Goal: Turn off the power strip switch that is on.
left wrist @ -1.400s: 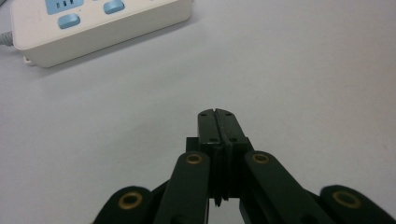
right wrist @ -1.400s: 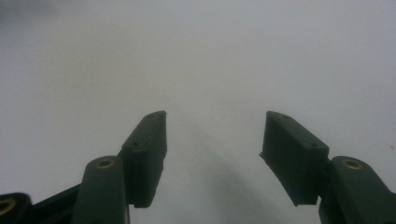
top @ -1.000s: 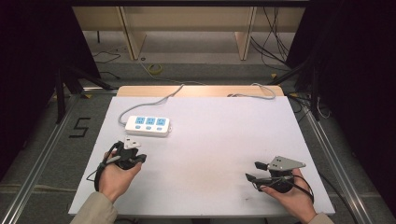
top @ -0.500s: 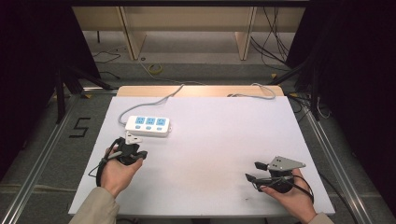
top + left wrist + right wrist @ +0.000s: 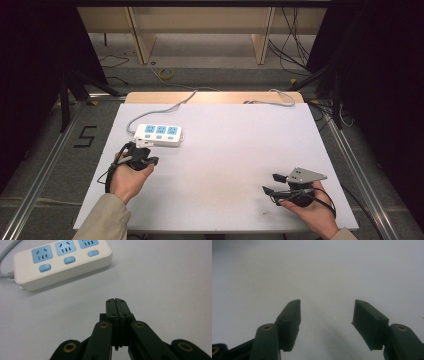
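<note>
A white power strip [image 5: 158, 134] with three blue sockets lies at the left of the white table [image 5: 235, 150]; in the left gripper view the power strip [image 5: 60, 261] shows its blue buttons and grey cord. My left gripper [image 5: 145, 152] sits just in front of the strip, its jaws pressed together with nothing between them, as the left gripper [image 5: 116, 301] shows up close. My right gripper [image 5: 272, 184] rests low at the front right, jaws apart and empty; the right gripper [image 5: 325, 315] faces bare table.
The strip's grey cord [image 5: 170, 107] runs off the far table edge, and a second cable [image 5: 272, 100] lies at the back right. A wooden strip [image 5: 210, 97] borders the far edge. Metal rails [image 5: 45, 165] flank the table on the floor.
My left gripper has crept a little forward toward the power strip. The right gripper has stayed where it was.
</note>
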A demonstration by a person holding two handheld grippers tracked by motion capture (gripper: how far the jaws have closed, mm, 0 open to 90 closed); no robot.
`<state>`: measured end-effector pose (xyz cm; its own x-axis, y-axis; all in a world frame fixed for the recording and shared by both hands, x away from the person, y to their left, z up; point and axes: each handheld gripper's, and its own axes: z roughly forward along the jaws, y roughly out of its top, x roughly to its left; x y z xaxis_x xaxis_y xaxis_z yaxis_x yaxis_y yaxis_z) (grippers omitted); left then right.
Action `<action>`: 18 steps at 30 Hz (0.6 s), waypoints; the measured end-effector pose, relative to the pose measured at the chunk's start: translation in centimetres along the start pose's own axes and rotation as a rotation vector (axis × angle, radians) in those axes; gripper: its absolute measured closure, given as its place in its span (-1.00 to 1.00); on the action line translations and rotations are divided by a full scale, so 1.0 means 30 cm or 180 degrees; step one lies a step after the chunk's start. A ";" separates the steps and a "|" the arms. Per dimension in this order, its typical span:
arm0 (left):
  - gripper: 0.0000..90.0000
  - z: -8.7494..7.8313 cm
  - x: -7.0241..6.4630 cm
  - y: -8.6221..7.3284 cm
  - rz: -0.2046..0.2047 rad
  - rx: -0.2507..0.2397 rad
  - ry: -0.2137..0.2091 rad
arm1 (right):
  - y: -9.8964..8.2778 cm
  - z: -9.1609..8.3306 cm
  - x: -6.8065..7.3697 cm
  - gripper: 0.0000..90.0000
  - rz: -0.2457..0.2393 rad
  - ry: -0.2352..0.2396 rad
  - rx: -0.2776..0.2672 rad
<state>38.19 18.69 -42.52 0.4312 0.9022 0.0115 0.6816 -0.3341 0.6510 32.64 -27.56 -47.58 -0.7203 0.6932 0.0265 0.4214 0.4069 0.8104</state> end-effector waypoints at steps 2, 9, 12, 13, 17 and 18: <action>0.99 0.005 0.002 0.005 0.0001 0.0011 0.0003 | -0.001 0.000 0.000 -0.11 -0.0008 0.0002 -0.0002; 0.99 0.019 0.012 0.020 0.0020 0.0034 0.0047 | -0.001 0.000 0.000 -0.11 -0.0008 0.0004 -0.0002; 0.99 0.024 0.016 0.027 0.0023 0.0037 0.0070 | -0.001 0.001 0.000 -0.11 -0.0008 0.0005 -0.0001; 1.00 0.025 0.019 0.030 0.0033 0.0043 0.0064 | -0.001 0.001 0.000 -0.11 -0.0007 0.0004 0.0000; 1.00 0.032 0.024 0.037 0.0051 0.0048 0.0084 | -0.001 0.001 0.001 -0.11 -0.0008 0.0005 0.0002; 1.00 0.033 0.025 0.039 0.0054 0.0058 0.0084 | -0.001 0.001 0.001 -0.11 -0.0009 0.0006 0.0003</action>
<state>39.90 18.70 -42.51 0.4270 0.9032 0.0426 0.6852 -0.3540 0.6366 32.62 -27.52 -47.63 -0.7224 0.6910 0.0253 0.4200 0.4095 0.8099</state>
